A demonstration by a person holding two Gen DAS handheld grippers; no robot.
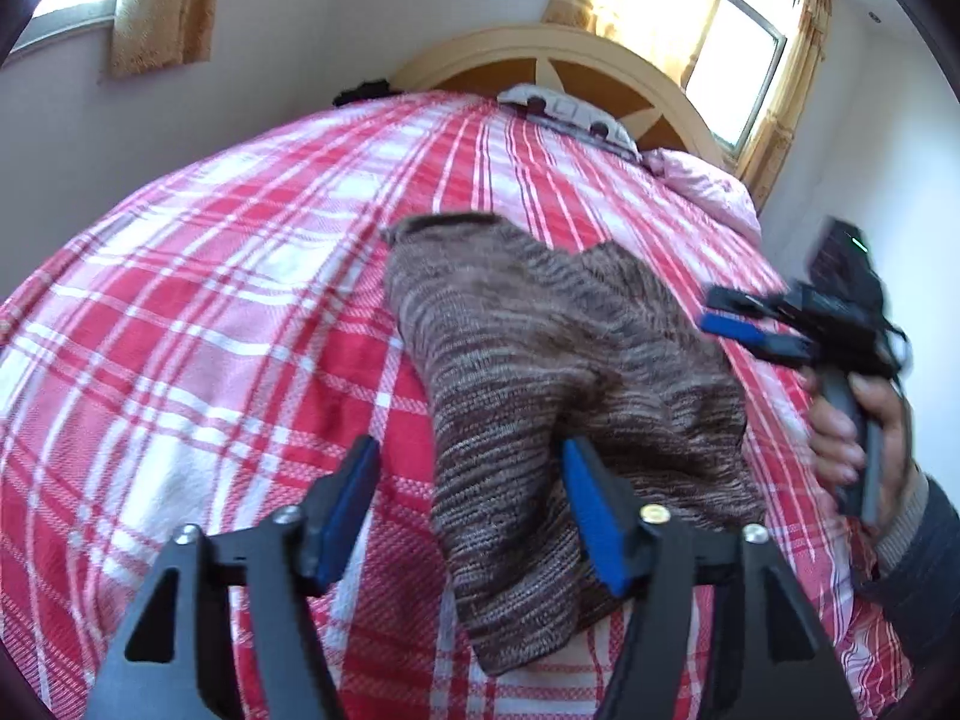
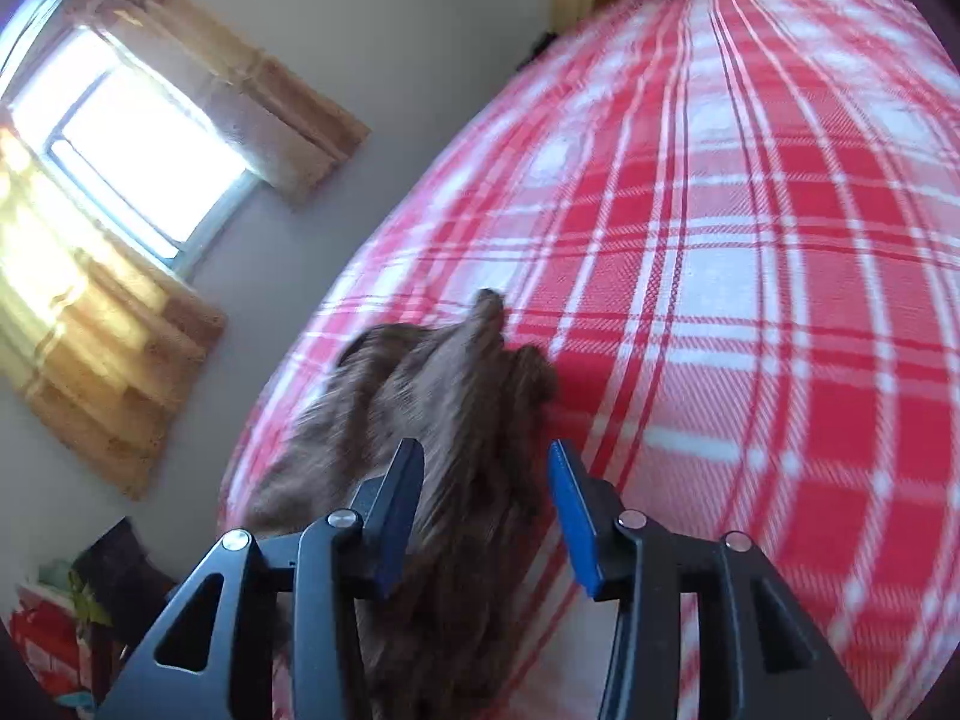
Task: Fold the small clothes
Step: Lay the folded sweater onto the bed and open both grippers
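Note:
A small brown striped knit garment (image 1: 558, 372) lies folded on the red and white plaid bed cover (image 1: 210, 312). My left gripper (image 1: 468, 504) is open above the garment's near left edge, holding nothing. My right gripper (image 1: 744, 324) shows in the left wrist view at the garment's right side, held in a hand (image 1: 852, 420), jaws apart. In the right wrist view, which is blurred, my right gripper (image 2: 486, 510) is open over the garment (image 2: 444, 408), empty.
A curved wooden headboard (image 1: 540, 54) stands at the far end, with a white patterned object (image 1: 570, 111) and a pink pillow (image 1: 708, 186) near it. Windows with yellow curtains (image 1: 774, 60) are in the walls. The bed edge (image 2: 288, 372) drops off at the left.

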